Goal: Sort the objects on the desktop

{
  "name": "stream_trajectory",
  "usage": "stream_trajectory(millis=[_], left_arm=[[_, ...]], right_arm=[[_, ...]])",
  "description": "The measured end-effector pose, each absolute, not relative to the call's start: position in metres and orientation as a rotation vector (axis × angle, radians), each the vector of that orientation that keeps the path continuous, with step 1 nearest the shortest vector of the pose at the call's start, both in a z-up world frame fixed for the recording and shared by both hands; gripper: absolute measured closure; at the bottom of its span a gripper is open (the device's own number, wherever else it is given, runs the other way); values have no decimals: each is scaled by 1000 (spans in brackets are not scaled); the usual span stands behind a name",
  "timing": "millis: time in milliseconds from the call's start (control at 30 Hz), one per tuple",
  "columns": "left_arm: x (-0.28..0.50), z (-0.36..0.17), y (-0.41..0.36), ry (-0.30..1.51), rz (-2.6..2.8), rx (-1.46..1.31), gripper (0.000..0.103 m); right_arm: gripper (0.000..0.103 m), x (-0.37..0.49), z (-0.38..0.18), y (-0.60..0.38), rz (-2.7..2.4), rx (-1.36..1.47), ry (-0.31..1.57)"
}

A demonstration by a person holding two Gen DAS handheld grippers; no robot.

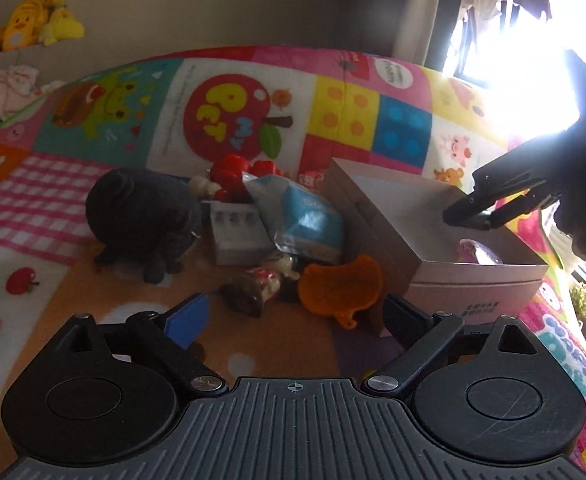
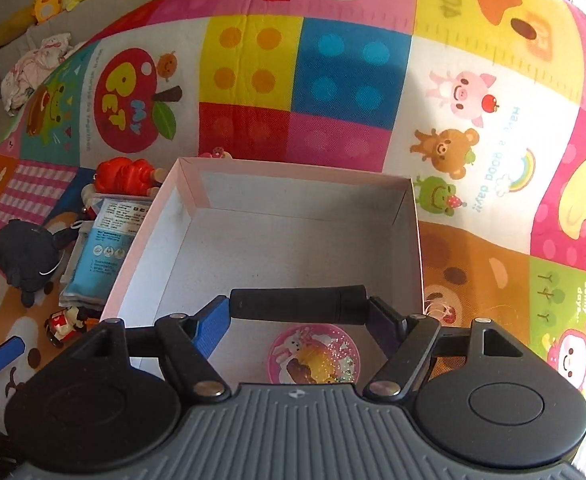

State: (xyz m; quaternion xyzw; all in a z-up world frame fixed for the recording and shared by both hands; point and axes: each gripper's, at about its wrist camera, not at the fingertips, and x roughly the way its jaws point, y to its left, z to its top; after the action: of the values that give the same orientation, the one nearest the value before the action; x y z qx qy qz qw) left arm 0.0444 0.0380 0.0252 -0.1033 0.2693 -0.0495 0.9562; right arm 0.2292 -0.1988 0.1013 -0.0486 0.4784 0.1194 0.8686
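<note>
Spread under everything, a bright cartoon play mat point(image 2: 493, 128), patchwork of apple, frog, pig and bear panels. On it, an open white box point(image 2: 277, 240), lid off, floor mostly bare except for a round pink glitter disc point(image 2: 315, 356) lying near the front wall. Left of the box, a loose heap: dark plush toy point(image 1: 141, 220) furthest left, blue-and-silver pouch point(image 1: 301, 220) leaning against the box wall, small white crate point(image 1: 237, 232) behind it, red toy point(image 1: 233, 172) at the back, orange leaf-shaped piece point(image 1: 341, 284) and a small figurine point(image 1: 253, 288) nearest the camera. Above the box's near end, right gripper point(image 2: 297, 306) clamped on a black cylinder point(image 2: 297, 306), pads pressing on each end, cylinder lying crosswise over the disc. Low before the heap, left gripper point(image 1: 293, 316) spread wide with nothing between the fingers, orange piece just ahead.
</note>
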Motion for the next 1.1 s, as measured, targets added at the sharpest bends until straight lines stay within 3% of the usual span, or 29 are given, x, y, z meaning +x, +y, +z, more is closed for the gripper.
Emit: stream_trajectory(millis=[167, 400, 667, 700, 767, 933, 1067, 1100], left_arm=[[49, 16, 46, 593, -112, -272, 3], [48, 12, 51, 627, -125, -319, 3], [46, 11, 50, 644, -137, -328, 2], [46, 11, 51, 645, -139, -330, 2], [45, 11, 50, 646, -142, -329, 2], [45, 11, 49, 647, -145, -324, 2], [45, 11, 52, 647, -154, -336, 2], [44, 11, 52, 648, -156, -336, 1]], right_arm=[[13, 270, 133, -148, 298, -132, 908], [15, 348, 93, -66, 290, -156, 1001], [25, 373, 43, -29, 232, -315, 1104], [27, 372, 44, -27, 249, -327, 1088], [45, 367, 48, -19, 287, -357, 1062], [52, 339, 69, -7, 426, -322, 1032], [70, 301, 91, -19, 551, -251, 1056], [78, 292, 94, -23, 568, -252, 1063]])
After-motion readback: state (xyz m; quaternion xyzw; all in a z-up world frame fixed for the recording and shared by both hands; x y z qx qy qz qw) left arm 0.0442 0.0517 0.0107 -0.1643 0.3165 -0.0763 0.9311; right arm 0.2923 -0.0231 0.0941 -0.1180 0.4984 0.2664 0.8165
